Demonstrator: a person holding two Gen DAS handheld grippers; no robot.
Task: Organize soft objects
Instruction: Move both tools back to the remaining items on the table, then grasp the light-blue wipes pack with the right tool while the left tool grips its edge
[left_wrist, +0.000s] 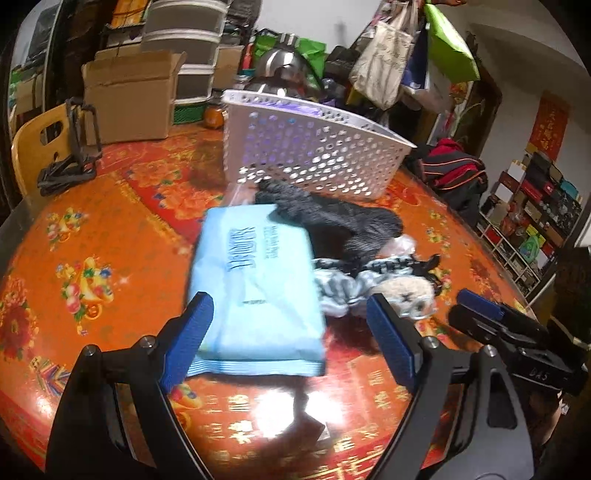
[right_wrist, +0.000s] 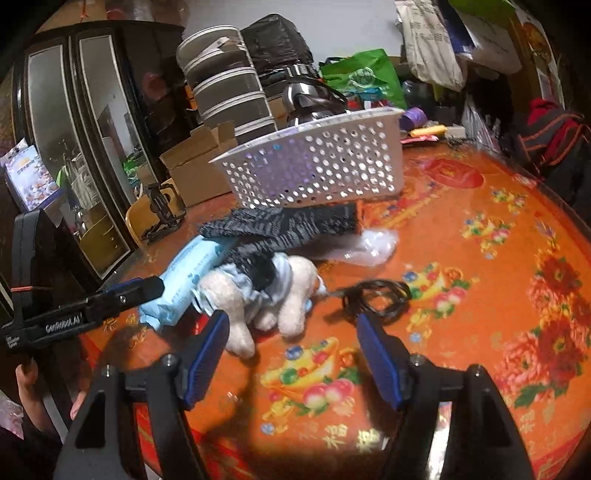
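A light blue tissue pack (left_wrist: 255, 291) lies flat on the red tablecloth, its near end between the fingers of my left gripper (left_wrist: 287, 301). That gripper is open: the right pad stands clear of the pack. Behind the pack lies a dark grey knitted garment (left_wrist: 332, 218), and beyond it a white perforated basket (left_wrist: 310, 147). A white plush toy in pale blue cloth (right_wrist: 266, 295) lies just ahead of my right gripper (right_wrist: 291, 319), which is open with the toy's legs near its left pad. The tissue pack (right_wrist: 184, 277) and basket (right_wrist: 317, 166) also show here.
A coiled black cable (right_wrist: 376, 295) lies right of the plush toy, and a clear plastic wrapper (right_wrist: 373, 243) behind it. Cardboard boxes (left_wrist: 129, 96) and a black folding stand (left_wrist: 74, 147) sit at the table's far left. A chair with clothes (left_wrist: 450, 166) stands far right.
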